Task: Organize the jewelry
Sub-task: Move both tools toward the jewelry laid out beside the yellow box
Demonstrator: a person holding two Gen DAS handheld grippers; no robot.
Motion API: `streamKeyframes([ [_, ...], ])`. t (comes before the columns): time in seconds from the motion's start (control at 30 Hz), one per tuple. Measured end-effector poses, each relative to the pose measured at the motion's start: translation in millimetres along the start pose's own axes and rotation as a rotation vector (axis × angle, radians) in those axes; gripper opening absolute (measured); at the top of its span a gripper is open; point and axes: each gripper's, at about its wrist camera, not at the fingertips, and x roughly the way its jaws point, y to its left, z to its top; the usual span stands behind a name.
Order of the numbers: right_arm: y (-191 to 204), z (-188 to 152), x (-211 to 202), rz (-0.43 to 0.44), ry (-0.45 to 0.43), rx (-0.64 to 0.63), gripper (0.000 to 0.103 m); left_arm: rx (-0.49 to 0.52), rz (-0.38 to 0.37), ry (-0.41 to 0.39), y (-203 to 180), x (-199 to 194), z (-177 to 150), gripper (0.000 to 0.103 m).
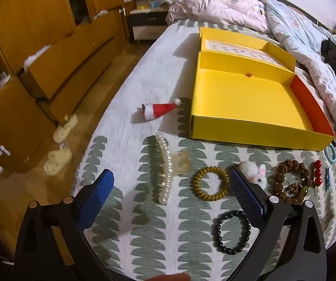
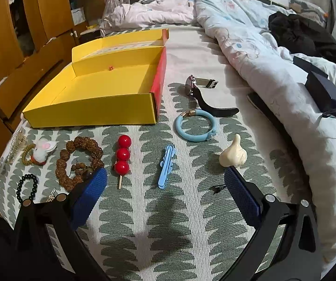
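An open yellow box [image 1: 245, 103] [image 2: 102, 89] lies on the bed. In front of it are a pearl hair claw [image 1: 165, 168], an olive coil bracelet [image 1: 211, 183], a black bead bracelet [image 1: 232, 231], a white bunny clip [image 1: 258, 174], a brown bead bracelet [image 2: 79, 161], a red ball pick [image 2: 123, 155], a blue clip [image 2: 166, 166], a blue bangle [image 2: 197, 125], a cream garlic charm [image 2: 233, 154] and a watch [image 2: 198, 91]. My left gripper [image 1: 171, 194] hangs open over the claw and coil bracelet. My right gripper [image 2: 165, 187] is open above the blue clip.
A small Santa hat [image 1: 160, 110] lies left of the box. A rumpled quilt [image 2: 273, 65] with dark clothing [image 2: 308, 37] and a dark box [image 2: 324, 91] fills the right side. Wooden drawers [image 1: 58, 53] and slippers [image 1: 62, 140] stand beyond the bed's left edge.
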Motion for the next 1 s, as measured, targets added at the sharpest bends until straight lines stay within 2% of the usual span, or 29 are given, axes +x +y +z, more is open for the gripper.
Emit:
streamKeyframes([
  [0.1, -2, 0, -1, 0.023, -0.003, 0.009, 0.100, -0.010, -0.025, 0.043, 13, 7, 5, 0.097],
  [0.17, -3, -1, -1, 0.032, -0.003, 0.013, 0.100, -0.006, -0.014, 0.058, 16, 11, 6, 0.097],
  [0.4, -9, -1, 0, 0.030, 0.007, 0.021, 0.100, -0.030, -0.040, 0.133, 32, 28, 12, 0.097],
  [0.67, -36, 11, -6, 0.107, -0.020, 0.087, 0.100, -0.001, -0.035, 0.201, 21, 51, 16, 0.097],
  [0.8, -58, 21, -3, 0.139, 0.004, 0.168, 0.100, 0.012, -0.025, 0.215, 12, 60, 26, 0.097],
  [1.0, -75, 37, 10, 0.107, 0.023, 0.194, 0.099, -0.002, -0.014, 0.259, 7, 76, 30, 0.097],
])
